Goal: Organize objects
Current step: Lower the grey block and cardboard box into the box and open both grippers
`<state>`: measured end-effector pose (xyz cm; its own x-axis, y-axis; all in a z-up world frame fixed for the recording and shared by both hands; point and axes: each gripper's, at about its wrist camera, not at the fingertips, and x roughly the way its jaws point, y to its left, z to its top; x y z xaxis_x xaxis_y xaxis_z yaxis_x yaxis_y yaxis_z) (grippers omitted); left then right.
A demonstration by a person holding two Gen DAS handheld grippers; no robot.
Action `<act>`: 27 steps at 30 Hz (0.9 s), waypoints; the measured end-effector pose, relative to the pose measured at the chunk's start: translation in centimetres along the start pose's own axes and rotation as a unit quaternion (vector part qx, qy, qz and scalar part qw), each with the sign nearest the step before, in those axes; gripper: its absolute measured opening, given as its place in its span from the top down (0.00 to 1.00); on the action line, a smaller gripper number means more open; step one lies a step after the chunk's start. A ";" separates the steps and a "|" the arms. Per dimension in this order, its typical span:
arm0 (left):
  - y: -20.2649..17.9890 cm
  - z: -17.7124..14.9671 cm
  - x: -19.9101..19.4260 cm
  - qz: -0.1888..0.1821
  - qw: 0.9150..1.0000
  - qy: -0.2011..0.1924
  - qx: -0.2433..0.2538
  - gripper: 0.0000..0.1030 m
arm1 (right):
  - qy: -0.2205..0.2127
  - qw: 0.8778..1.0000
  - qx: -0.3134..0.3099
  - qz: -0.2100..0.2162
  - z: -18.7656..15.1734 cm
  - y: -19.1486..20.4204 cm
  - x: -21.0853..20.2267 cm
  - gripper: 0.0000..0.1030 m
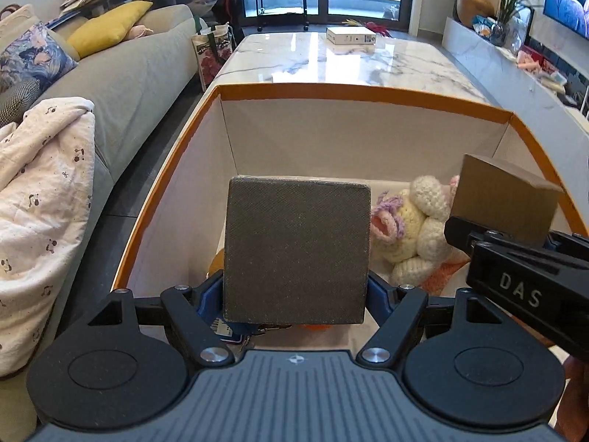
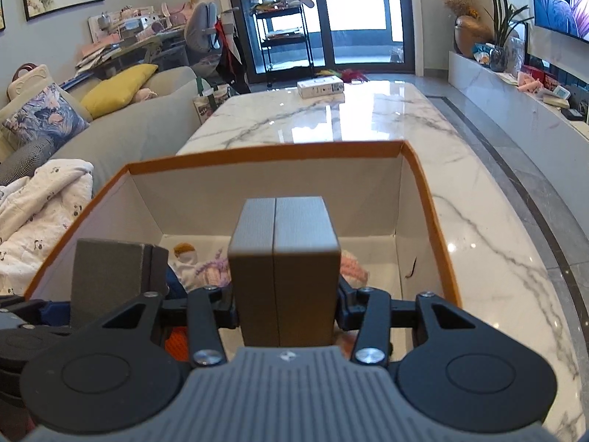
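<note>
So both grippers hang over the orange-rimmed box: left gripper pinching a grey box, right gripper clamping a tan box.

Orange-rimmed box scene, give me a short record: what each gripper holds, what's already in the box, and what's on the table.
container: open box with orange rim, on marble table
left gripper: shut on dark grey case, held over the box
right gripper: shut on tan case, held over the box
inside box: crocheted toys, other items partly hidden
far end of table: white carton
</note>
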<state>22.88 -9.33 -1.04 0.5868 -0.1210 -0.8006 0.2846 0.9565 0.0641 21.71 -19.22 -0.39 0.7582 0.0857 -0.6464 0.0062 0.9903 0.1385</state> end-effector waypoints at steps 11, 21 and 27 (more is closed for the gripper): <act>-0.2 -0.1 0.1 0.006 1.000 0.000 0.010 0.14 | 0.008 1.000 -0.002 -0.014 -0.2 0.1 0.5 0.54; -0.6 -0.2 0.2 0.009 1.000 0.002 0.019 0.14 | 0.009 1.000 -0.008 -0.019 -0.3 0.1 0.6 0.54; -0.5 -0.3 0.3 0.012 1.000 -0.001 0.019 0.13 | 0.007 1.000 -0.013 -0.023 -0.5 0.1 0.4 0.54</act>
<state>22.69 -9.80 -1.45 0.5955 -0.0983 -0.7973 0.2993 0.9482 0.1066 21.73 -19.07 -1.02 0.7477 0.0407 -0.6628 0.0243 0.9958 0.0885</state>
